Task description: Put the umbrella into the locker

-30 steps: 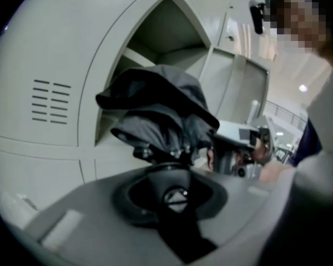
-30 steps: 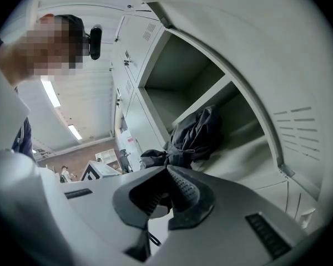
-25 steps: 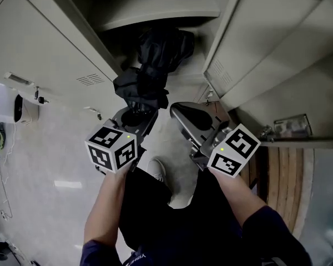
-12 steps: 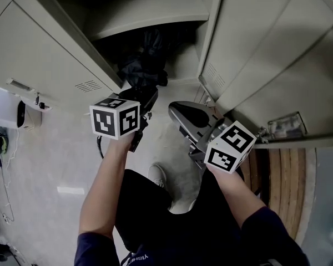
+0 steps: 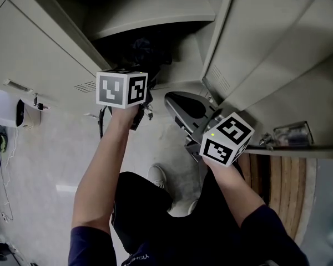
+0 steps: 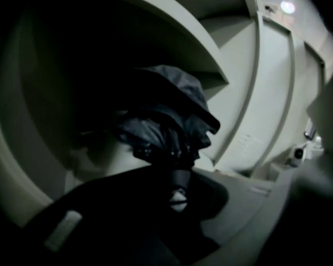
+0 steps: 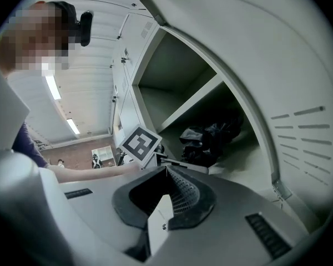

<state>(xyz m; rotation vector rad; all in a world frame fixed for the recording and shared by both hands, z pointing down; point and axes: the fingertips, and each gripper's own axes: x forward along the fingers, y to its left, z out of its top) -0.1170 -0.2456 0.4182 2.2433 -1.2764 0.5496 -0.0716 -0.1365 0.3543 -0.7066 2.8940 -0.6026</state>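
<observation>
One dark umbrella [image 6: 166, 121], apparently clamped in the left claw [image 6: 176, 201], pokes into one locker [image 5: 155, 13]; right claw [image 7: 167, 173] closed, empty.

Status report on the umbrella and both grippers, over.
Left gripper shut on folded umbrella. Right gripper shut, empty. Umbrella's canopy end inside open locker, under shelf. Nothing seen blocking.

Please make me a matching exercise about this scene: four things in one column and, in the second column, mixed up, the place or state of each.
Things:
1. umbrella
2. left gripper
3. right gripper
4. white shoe

Place or state:
a. shut, empty, outside the locker
b. on the floor
c. black, folded, inside the locker
d. closed on the umbrella

Pairs: 1-c, 2-d, 3-a, 4-b
</observation>
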